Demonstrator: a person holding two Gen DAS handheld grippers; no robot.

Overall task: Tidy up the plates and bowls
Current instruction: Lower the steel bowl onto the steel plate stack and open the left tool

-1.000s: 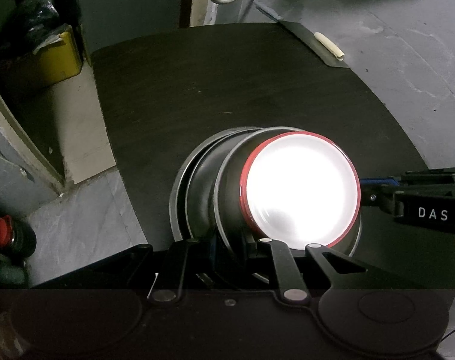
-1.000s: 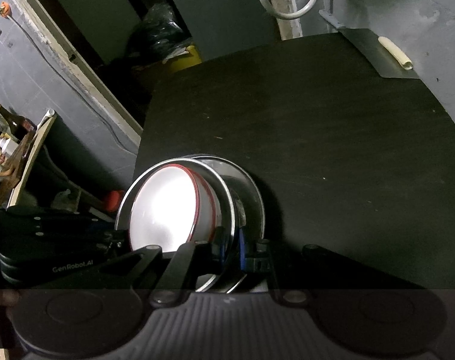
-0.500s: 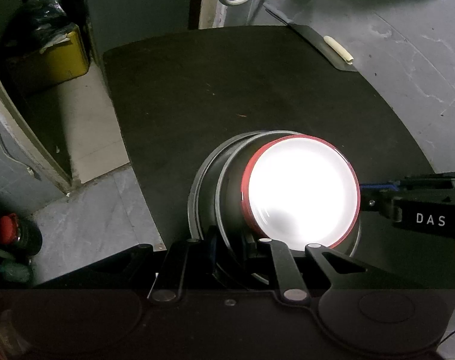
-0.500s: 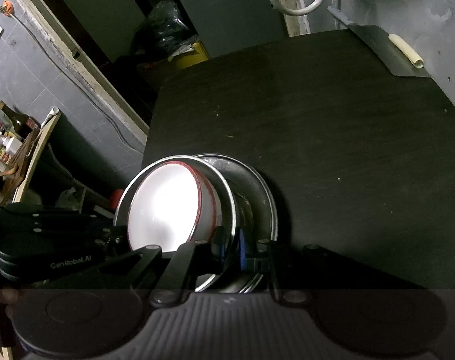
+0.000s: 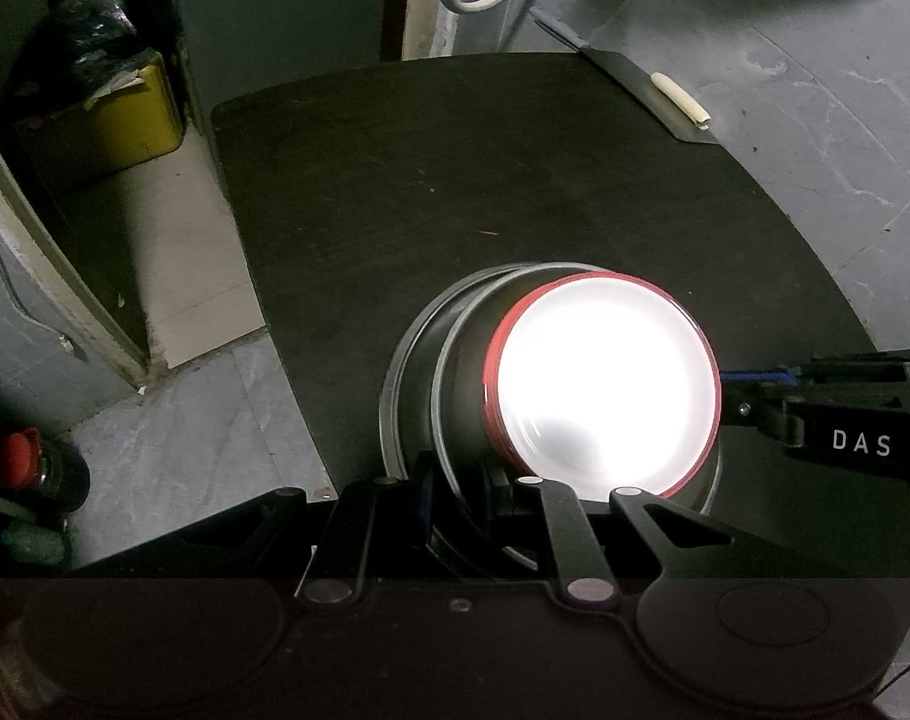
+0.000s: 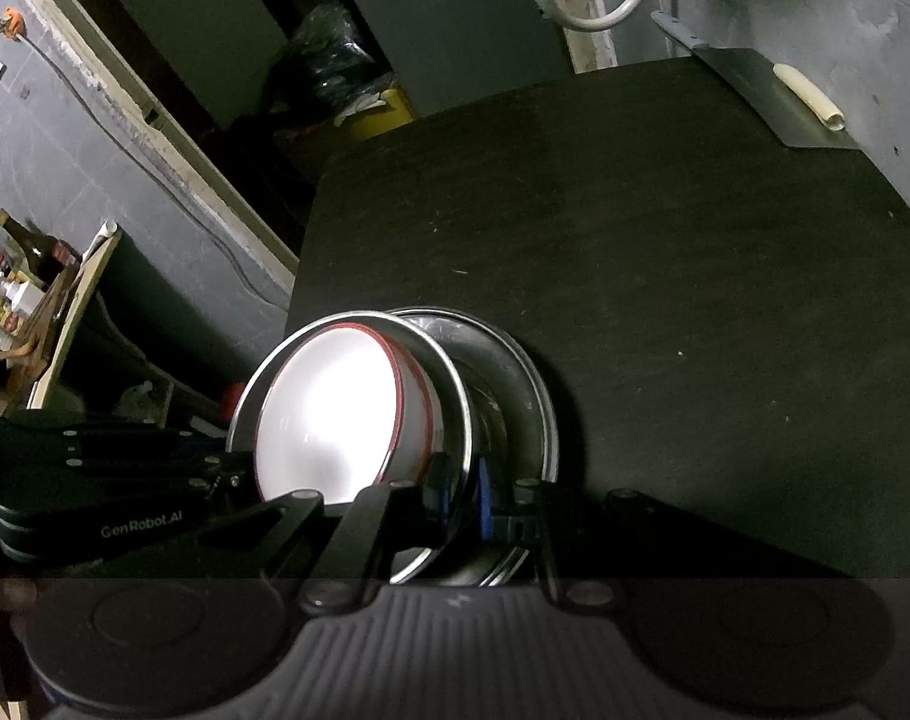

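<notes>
We hold a nested stack over the dark tabletop [image 5: 515,192]: a white bowl [image 5: 605,384] with a red rim sits inside a steel bowl [image 5: 461,396], with a steel plate [image 5: 404,384] outermost. Our left tool [image 5: 458,486] is clamped on the steel bowl's rim; the right tool [image 6: 461,498] pinches that same rim from the opposite side. Only the right wrist view shows the plate's shiny inner face [image 6: 515,396] (the left shows its edge). A knife [image 5: 629,78] lies at the tabletop's far corner.
</notes>
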